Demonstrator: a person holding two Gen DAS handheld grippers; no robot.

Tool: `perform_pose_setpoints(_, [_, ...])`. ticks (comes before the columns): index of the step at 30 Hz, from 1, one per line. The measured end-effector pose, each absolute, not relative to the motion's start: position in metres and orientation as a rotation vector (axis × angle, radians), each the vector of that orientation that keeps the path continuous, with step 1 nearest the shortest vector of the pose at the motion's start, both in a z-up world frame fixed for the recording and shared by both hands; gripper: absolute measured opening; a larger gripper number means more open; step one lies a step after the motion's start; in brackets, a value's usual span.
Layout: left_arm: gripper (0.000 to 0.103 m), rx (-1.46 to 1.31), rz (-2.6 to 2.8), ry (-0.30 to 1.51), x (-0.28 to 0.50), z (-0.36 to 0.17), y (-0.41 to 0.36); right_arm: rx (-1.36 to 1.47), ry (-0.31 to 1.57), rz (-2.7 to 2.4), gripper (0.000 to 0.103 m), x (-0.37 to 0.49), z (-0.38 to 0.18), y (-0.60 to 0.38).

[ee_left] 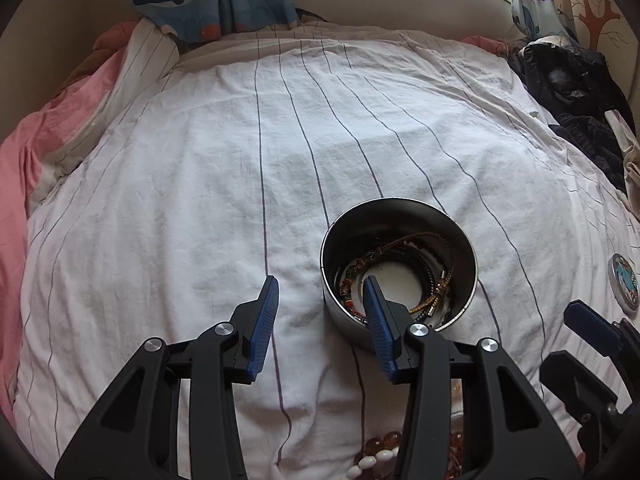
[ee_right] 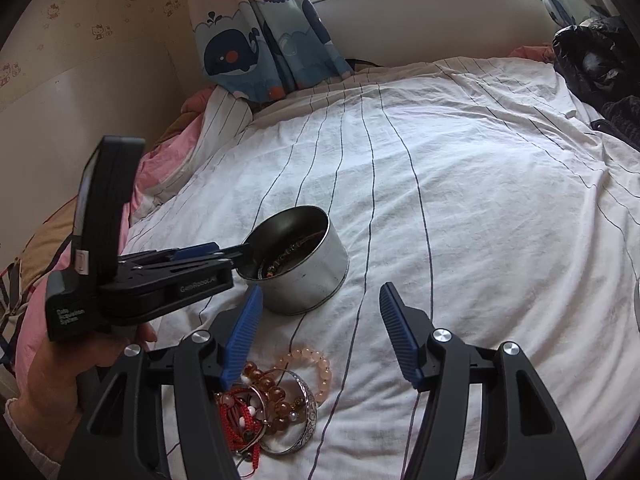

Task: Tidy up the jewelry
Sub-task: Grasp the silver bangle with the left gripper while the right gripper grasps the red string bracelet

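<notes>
Loose bead bracelets and bangles [ee_right: 276, 396] still lie near on the bed; several already fill the tin [ee_right: 298, 260]. Left gripper [ee_left: 322, 300] straddles its rim loosely, right gripper [ee_right: 320, 300] gapes empty.

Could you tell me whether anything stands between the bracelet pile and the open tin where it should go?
Partly. The left tool straddles the tin's near rim, one finger inside. The bracelet pile lies just before the tin, under the empty, open right tool; only bare sheet lies between.
</notes>
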State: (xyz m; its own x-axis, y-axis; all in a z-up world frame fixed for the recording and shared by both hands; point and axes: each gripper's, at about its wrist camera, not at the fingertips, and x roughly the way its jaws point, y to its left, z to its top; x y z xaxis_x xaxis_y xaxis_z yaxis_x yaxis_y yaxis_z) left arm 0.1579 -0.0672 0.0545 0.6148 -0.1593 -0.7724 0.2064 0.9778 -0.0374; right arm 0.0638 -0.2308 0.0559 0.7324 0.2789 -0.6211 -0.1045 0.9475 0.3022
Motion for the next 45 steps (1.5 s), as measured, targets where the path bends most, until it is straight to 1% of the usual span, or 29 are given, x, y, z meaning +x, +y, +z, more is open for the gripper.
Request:
perform_pose_setpoints(2, [0.042,0.051,-0.218,0.871,0.139,0.065,-0.057,0.254,0.74,0.22,0.059,0.056,0.056,-0.23])
perform_pose_setpoints(4, [0.045,0.037,-0.243,0.864,0.116,0.072,-0.046,0.258,0.75,0.216,0.059,0.042,0.054,-0.231])
perform_pose_setpoints(6, [0.046,0.039,-0.27,0.876,0.095,0.073,-0.038,0.255,0.774,0.214,0.053,0.024,0.047,-0.23])
perform_pose_setpoints(9, [0.046,0.039,-0.333,0.9,0.069,0.064,-0.034,0.233,0.808,0.216,0.041,0.002,0.035,-0.225])
perform_pose_setpoints(10, [0.046,0.041,-0.348,0.903,0.061,0.061,-0.034,0.222,0.814,0.225,0.035,-0.002,0.033,-0.222])
perform_pose_setpoints(11, [0.046,0.033,-0.374,0.903,0.053,0.057,-0.034,0.204,0.815,0.229,0.033,-0.005,0.033,-0.217])
perform_pose_setpoints(15, [0.046,0.034,-0.431,0.888,0.026,0.04,-0.038,0.186,0.801,0.225,0.033,-0.008,0.034,-0.21])
perform_pose_setpoints(18, [0.045,0.0,-0.448,0.921,0.021,0.025,-0.036,0.203,0.814,0.221,0.033,-0.007,0.029,-0.212])
perform_pose_setpoints(22, [0.033,0.015,-0.457,0.944,0.021,0.016,-0.039,0.227,0.815,0.211,0.033,-0.004,0.027,-0.217])
perform_pose_setpoints(23, [0.031,0.017,-0.455,0.945,0.021,0.015,-0.039,0.234,0.816,0.21,0.033,-0.003,0.027,-0.218])
perform_pose_setpoints(25, [0.022,0.024,-0.469,0.948,0.021,0.014,-0.042,0.24,0.818,0.208,0.034,-0.002,0.025,-0.219])
perform_pose_setpoints(28, [0.014,0.039,-0.495,0.953,0.02,0.013,-0.048,0.244,0.82,0.21,0.036,-0.001,0.024,-0.219])
perform_pose_setpoints(29, [0.014,0.046,-0.498,0.949,0.019,0.013,-0.05,0.243,0.819,0.214,0.036,-0.001,0.025,-0.218])
perform_pose_setpoints(30, [0.012,0.048,-0.499,0.945,0.019,0.013,-0.051,0.24,0.818,0.217,0.036,-0.001,0.025,-0.217])
perform_pose_setpoints(31, [0.007,0.04,-0.498,0.946,0.02,0.014,-0.051,0.237,0.818,0.219,0.036,-0.001,0.025,-0.216])
perform_pose_setpoints(33, [0.002,-0.004,-0.507,0.94,0.02,0.022,-0.044,0.233,0.816,0.222,0.036,-0.002,0.025,-0.215])
perform_pose_setpoints(39, [0.002,-0.097,-0.483,0.886,0.017,0.055,-0.014,0.234,0.806,0.227,0.036,-0.004,0.028,-0.215])
perform_pose_setpoints(45, [0.002,-0.113,-0.375,0.911,0.027,0.043,0.013,0.15,0.791,0.311,0.036,-0.008,0.03,-0.189])
